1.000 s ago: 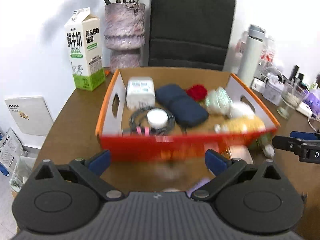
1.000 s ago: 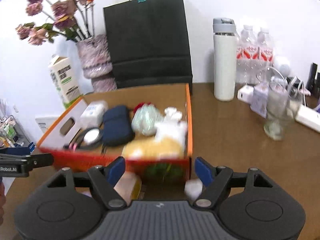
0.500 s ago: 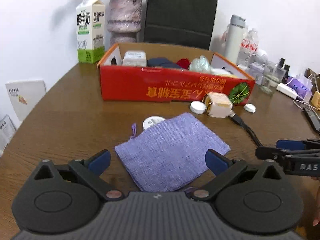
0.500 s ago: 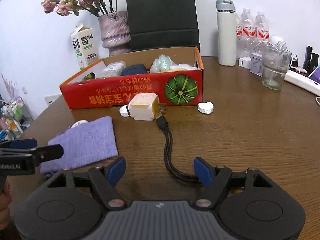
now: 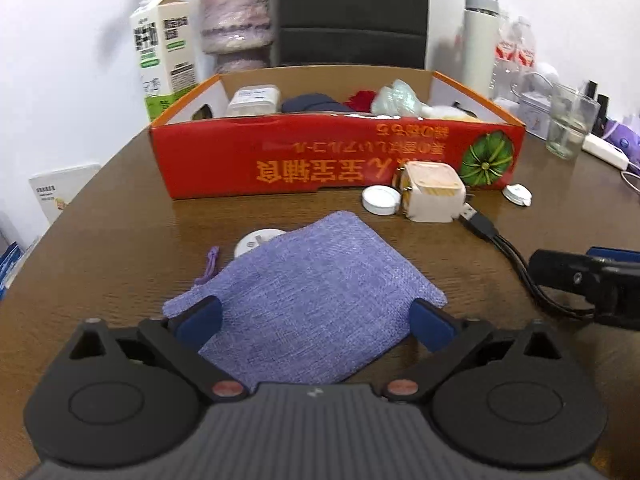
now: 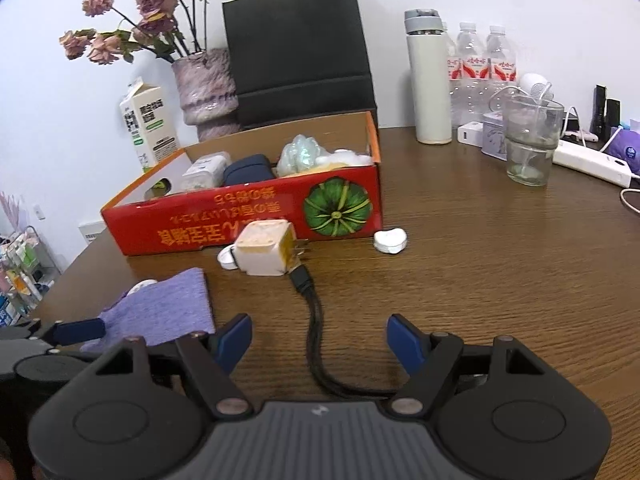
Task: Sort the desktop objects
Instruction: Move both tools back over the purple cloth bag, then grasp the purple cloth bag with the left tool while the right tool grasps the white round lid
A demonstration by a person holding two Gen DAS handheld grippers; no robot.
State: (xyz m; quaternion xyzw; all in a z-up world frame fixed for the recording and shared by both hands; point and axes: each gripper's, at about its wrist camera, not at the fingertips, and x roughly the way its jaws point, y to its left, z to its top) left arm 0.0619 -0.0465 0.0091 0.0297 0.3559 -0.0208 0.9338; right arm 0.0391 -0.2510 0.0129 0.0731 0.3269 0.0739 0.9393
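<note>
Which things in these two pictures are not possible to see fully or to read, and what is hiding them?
- White round object, left wrist view: partly under the purple pouch.
- Black cable, right wrist view: its near end runs under the right gripper.
- Box contents, both views: the red front wall hides their lower parts.
- Milk carton print, left wrist view: blurred, unreadable.

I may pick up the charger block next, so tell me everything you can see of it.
The charger block is a rounded cube of off-white plastic, yellowed or tape-wrapped along its edges. It lies on its side on the wooden table, close in front of the red box, with a small white cap beside it, possibly touching. Its metal prongs point toward the box's pumpkin picture. A black USB cable is plugged into it and runs back between the open fingers of the right gripper, which is not touching it.
</note>
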